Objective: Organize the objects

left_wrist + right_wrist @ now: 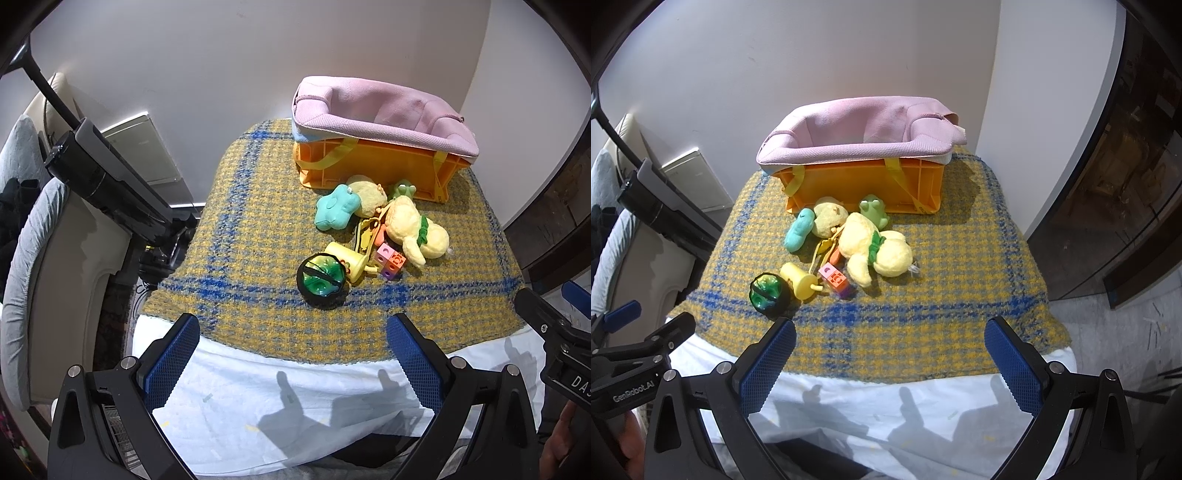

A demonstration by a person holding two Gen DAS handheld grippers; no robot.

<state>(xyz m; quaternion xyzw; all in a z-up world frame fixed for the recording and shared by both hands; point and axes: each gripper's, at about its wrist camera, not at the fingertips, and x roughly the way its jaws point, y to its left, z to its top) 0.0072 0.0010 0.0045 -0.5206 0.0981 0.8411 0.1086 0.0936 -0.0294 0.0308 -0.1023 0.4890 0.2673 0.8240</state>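
Both pairs of blue-padded fingers are hanging spread wide and holding nothing: the left gripper [291, 345] and the right gripper [890, 349] are hovering side by side over the near edge of the table, where a white sheet [258, 402] is showing below the yellow-and-blue checked blanket [251, 236] and catching their shadows. Just beyond the left gripper's fingers a round green toy in black netting [321, 280] is sitting nearest, touching a pale yellow cup-shaped toy [347, 258] to its right. Next to that, a small cluster of pink, orange and purple cubes [391, 260] is lying against a large pale yellow plush [413, 229] with a green band round its middle. A yellow strap-like piece [364, 236] and a small orange bit are tucked between the cup and the plush; what they are I cannot tell. Farther back, a teal star-shaped plush [336, 208] is leaning against a smaller cream plush [369, 194], and a little green frog figure [873, 212] is sitting upright right in front of the orange crate [864, 184]. The crate is standing at the far end of the blanket near the white wall, lined with a pink fabric bag [857, 136] folded over its rim, yellow handles hanging down its near side. All the toys are lying outside the crate, on the blanket.
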